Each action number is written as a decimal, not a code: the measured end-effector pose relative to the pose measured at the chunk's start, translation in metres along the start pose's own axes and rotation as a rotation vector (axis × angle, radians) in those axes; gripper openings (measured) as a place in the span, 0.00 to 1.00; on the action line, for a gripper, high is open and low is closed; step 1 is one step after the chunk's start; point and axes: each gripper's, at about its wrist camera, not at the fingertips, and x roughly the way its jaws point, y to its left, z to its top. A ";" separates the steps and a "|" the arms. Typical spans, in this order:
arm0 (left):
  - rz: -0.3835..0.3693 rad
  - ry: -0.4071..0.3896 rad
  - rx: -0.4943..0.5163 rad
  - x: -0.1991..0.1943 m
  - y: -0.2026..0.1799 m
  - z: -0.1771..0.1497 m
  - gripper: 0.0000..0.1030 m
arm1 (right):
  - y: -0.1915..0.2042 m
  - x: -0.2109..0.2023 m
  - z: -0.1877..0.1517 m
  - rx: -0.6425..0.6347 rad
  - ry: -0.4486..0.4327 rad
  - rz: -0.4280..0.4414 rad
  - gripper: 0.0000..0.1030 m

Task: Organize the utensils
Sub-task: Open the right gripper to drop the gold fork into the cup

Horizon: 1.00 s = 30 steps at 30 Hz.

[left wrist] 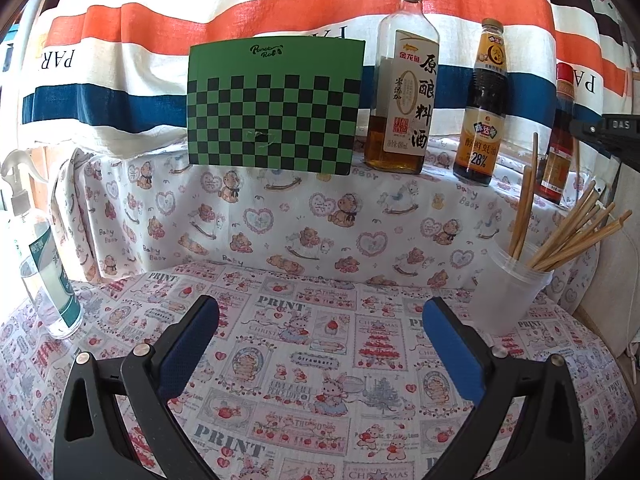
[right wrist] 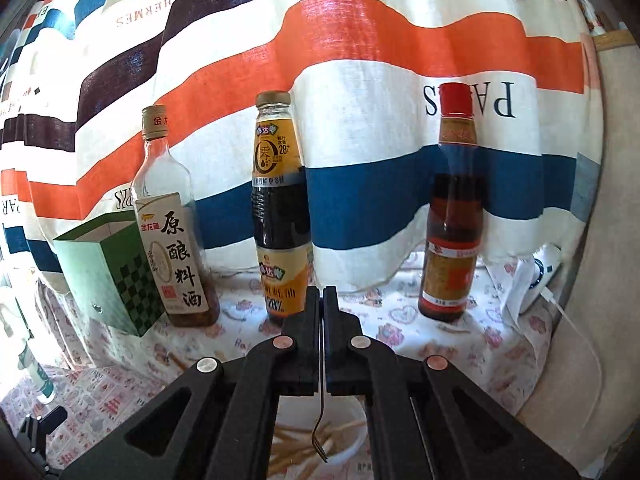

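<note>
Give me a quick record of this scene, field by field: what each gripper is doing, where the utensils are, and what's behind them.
left gripper: open, empty, above the tablecloth
right gripper: shut on a thin metal fork, tines down over the cup
cup: clear plastic, holds wooden chopsticks
ledge behind: cooking wine bottle, oyster sauce bottle, red-capped bottle, green checkered box

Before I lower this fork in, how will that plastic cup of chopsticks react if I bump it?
The translucent cup looks thin and light, so a nudge would likely slide it on the cloth. The chopsticks fan out well above its rim, leaning right, so it probably tips that way. The right tongs pinch the thin fork above it, so the fork may twist on contact.
</note>
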 end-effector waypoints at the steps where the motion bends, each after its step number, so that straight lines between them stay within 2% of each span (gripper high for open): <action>1: 0.000 0.007 0.004 0.002 0.000 0.000 0.98 | -0.001 0.007 -0.002 0.018 -0.005 0.012 0.02; 4: 0.013 0.021 0.011 0.006 0.000 -0.001 0.98 | -0.009 0.026 -0.014 0.088 0.006 0.051 0.02; 8: 0.009 0.029 0.010 0.007 -0.001 0.000 0.98 | -0.018 0.036 -0.032 0.100 0.024 0.053 0.02; 11: -0.005 0.020 0.004 0.004 -0.001 0.001 0.98 | -0.022 0.031 -0.042 0.090 0.066 0.096 0.02; 14: -0.014 -0.012 0.006 -0.003 -0.002 0.002 0.98 | -0.024 0.010 -0.051 0.086 0.046 0.095 0.05; 15: -0.018 -0.025 0.006 -0.005 -0.002 0.002 0.98 | -0.026 0.000 -0.054 0.101 0.030 0.103 0.09; 16: -0.023 -0.039 0.006 -0.008 -0.003 0.001 0.98 | -0.027 -0.010 -0.056 0.113 0.010 0.109 0.23; 17: -0.029 -0.046 0.006 -0.011 -0.004 0.001 0.98 | -0.027 -0.022 -0.059 0.111 -0.014 0.102 0.43; 19: -0.048 -0.067 0.012 -0.016 -0.007 -0.002 0.98 | -0.024 -0.049 -0.066 0.094 -0.079 0.068 0.61; 21: -0.052 -0.104 0.044 -0.024 -0.015 -0.005 0.98 | -0.021 -0.073 -0.076 0.088 -0.108 0.084 0.63; 23: -0.056 -0.146 0.095 -0.032 -0.023 -0.012 0.98 | -0.018 -0.091 -0.090 0.075 -0.121 0.114 0.78; 25: -0.067 -0.210 0.138 -0.044 -0.028 -0.021 0.98 | -0.014 -0.104 -0.107 0.054 -0.151 0.093 0.84; 27: -0.083 -0.261 0.160 -0.054 -0.031 -0.029 1.00 | -0.011 -0.108 -0.123 0.033 -0.163 0.059 0.84; 30: -0.085 -0.303 0.177 -0.063 -0.034 -0.032 1.00 | -0.013 -0.097 -0.138 0.043 -0.099 0.058 0.85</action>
